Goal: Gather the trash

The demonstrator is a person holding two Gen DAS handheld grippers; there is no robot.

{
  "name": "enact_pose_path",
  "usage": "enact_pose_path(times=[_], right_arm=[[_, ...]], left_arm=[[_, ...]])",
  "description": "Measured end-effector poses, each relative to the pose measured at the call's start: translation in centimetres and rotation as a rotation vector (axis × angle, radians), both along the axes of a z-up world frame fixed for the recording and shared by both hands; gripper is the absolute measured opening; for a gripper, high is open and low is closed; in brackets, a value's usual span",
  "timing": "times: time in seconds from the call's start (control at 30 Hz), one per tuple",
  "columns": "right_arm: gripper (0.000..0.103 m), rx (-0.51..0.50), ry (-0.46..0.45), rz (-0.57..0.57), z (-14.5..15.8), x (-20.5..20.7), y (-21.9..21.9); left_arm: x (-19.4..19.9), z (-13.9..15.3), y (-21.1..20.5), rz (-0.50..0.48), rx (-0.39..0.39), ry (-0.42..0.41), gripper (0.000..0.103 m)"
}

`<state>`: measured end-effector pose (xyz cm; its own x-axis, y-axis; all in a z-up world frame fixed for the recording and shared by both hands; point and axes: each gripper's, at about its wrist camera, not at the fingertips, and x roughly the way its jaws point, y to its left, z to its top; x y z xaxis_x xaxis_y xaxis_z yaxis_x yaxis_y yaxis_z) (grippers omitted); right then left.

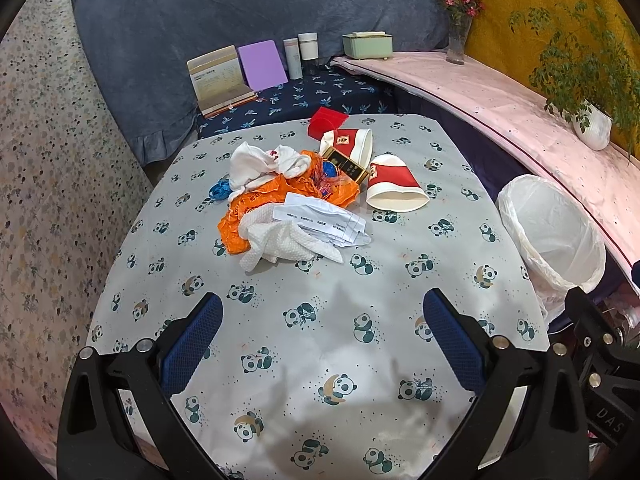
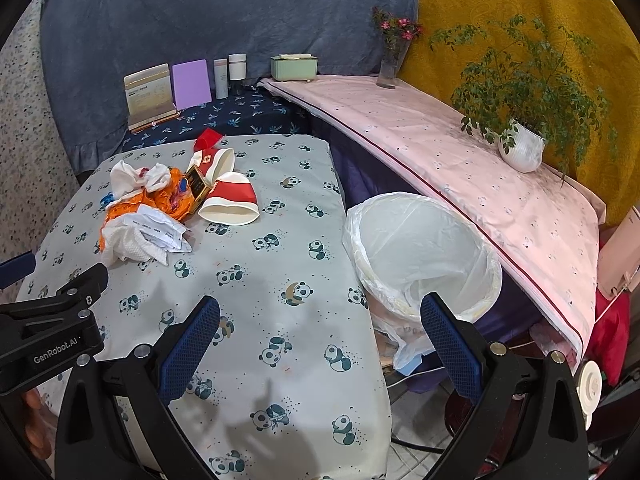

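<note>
Left wrist view shows my left fingers (image 1: pixel 322 340) spread wide with nothing between them, hovering over bare panda-print surface (image 1: pixel 304 360). The trash pile sits well ahead at 12 o'clock: a white textured paper towel (image 1: pixel 280 244) nearest me, folded printed slips (image 1: pixel 320 222) on top of it, an orange plastic bag (image 1: pixel 256 208) behind, a crumpled white cloth or tissue (image 1: pixel 260 162) further back.

All of that I judge light, soft and crushable, so I would pinch a raised fold of the towel instead of scraping flat along the cloth. The slips are thin and likely to slide out, so I would take them together with the towel.

At 1 o'clock lie two red-and-white paper cups (image 1: pixel 394 184) on their sides, with a black-and-gold box (image 1: pixel 348 166) between them. The cups look light and easily dented, best taken across the rim; the box looks stiff.

Right wrist view has my right fingers (image 2: pixel 320 340) equally released and holding nothing, straddling the surface edge, with the lined bin (image 2: pixel 424 252) just ahead at 1 o'clock and the pile well apart at 10 o'clock.
</note>
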<state>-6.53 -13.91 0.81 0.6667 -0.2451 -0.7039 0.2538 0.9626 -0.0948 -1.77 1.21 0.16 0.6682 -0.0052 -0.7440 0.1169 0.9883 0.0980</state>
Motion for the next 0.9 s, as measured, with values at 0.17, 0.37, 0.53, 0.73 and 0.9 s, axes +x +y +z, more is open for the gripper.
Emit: enact_pose_path(times=[0.17,0.37,0.53,0.73,0.9], right_arm=[[0.096,0.001,-0.001,-0.001,-0.05,-0.01,-0.07],[0.096,-0.003,0.001,-0.001,-0.13,0.01,-0.13],[0.096,-0.003,0.0,-0.001,-0.12,0.01,-0.12],[0.096,-0.003,0.0,-0.001,-0.12,0.01,-0.07],[0.096,-0.003,-0.003,-0.004,-0.15,0.06,-0.15]], left_arm=[[0.14,0.02,0.15,0.001,0.0,-0.001,0.096],[-0.42,-0.01,-0.27,-0.002,-0.002,-0.002,0.096],[-0.13,-0.09,-0.16,-0.003,0.0,-0.002,0.096],[-0.06,-0.1,-0.15,-0.003,0.0,-0.001,0.096],[0.04,-0.08,-0.25,-0.008,-0.001,-0.001,0.096]])
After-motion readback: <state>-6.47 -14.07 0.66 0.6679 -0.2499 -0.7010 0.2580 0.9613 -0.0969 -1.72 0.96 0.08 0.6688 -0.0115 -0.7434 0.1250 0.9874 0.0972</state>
